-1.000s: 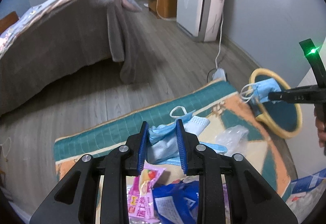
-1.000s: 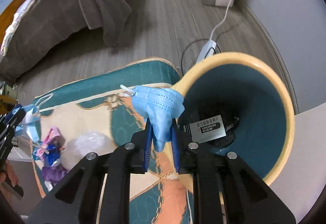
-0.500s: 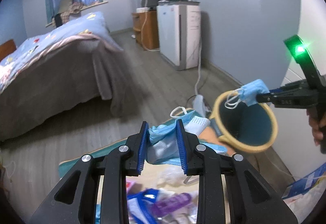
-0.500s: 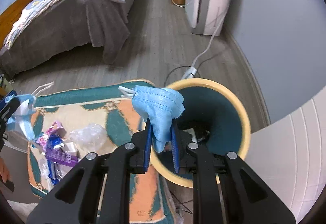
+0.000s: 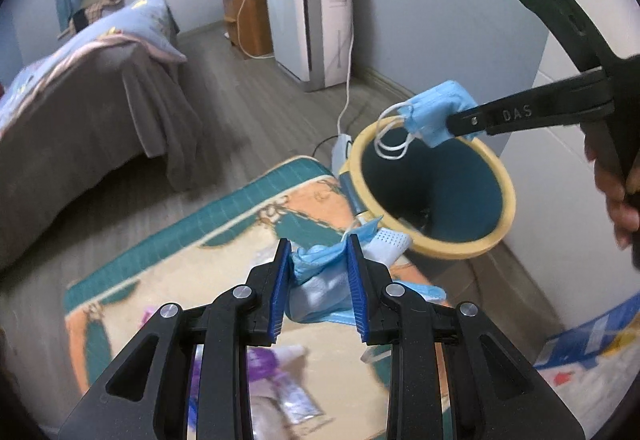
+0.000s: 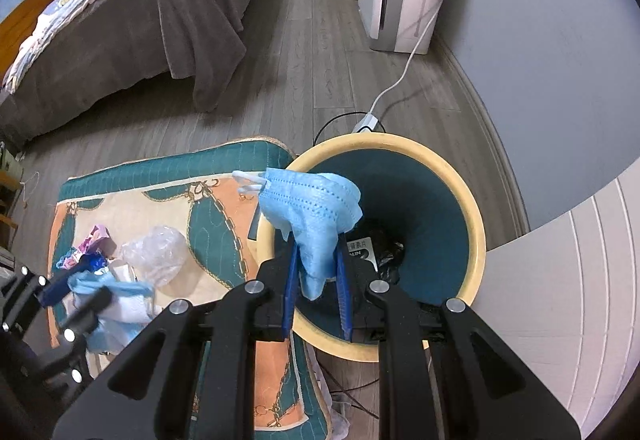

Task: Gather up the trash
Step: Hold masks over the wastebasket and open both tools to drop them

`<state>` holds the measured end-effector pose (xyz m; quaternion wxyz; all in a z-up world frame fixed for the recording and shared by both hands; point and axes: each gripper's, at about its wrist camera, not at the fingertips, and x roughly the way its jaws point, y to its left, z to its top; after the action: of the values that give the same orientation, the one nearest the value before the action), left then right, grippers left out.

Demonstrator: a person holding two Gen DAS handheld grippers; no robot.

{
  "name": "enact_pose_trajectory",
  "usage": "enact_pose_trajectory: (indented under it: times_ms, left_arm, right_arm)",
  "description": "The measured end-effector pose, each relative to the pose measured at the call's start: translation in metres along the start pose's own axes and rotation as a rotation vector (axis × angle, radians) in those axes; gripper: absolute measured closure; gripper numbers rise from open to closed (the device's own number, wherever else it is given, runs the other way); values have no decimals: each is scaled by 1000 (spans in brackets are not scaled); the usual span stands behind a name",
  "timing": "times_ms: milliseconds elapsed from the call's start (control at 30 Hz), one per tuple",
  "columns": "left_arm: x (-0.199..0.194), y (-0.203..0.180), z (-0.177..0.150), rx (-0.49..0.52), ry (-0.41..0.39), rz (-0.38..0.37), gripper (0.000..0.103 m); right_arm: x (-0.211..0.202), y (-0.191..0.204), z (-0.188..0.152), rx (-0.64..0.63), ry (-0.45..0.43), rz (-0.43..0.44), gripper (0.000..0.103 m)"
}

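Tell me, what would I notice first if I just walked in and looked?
Probably the blue face mask pinched in the right gripper, hanging right over the yellow-rimmed bin. Next, the left gripper holding a bunch of blue masks above the patterned rug beside the bin.

The left gripper has carried its masks toward the bin — nearly reaching its rim.
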<state>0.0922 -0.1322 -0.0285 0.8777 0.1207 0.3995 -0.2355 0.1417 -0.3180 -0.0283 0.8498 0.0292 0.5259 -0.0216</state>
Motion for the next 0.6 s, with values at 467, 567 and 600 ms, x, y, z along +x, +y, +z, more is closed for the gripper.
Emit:
enact_pose_trajectory:
  times_ms: [467,567,600]
  left_arm:
    - [5,-27,38,17,-2,-7,74]
    - [9,-34,42,21,0,-19,73]
    - [11,-37,43,25,2,-24,73]
  right_arm:
    - [5,-32,-5,78,9,23,86]
    - [9,-41,-7,94,14,18,86]
    - [11,-44,-9,98,17,15,86]
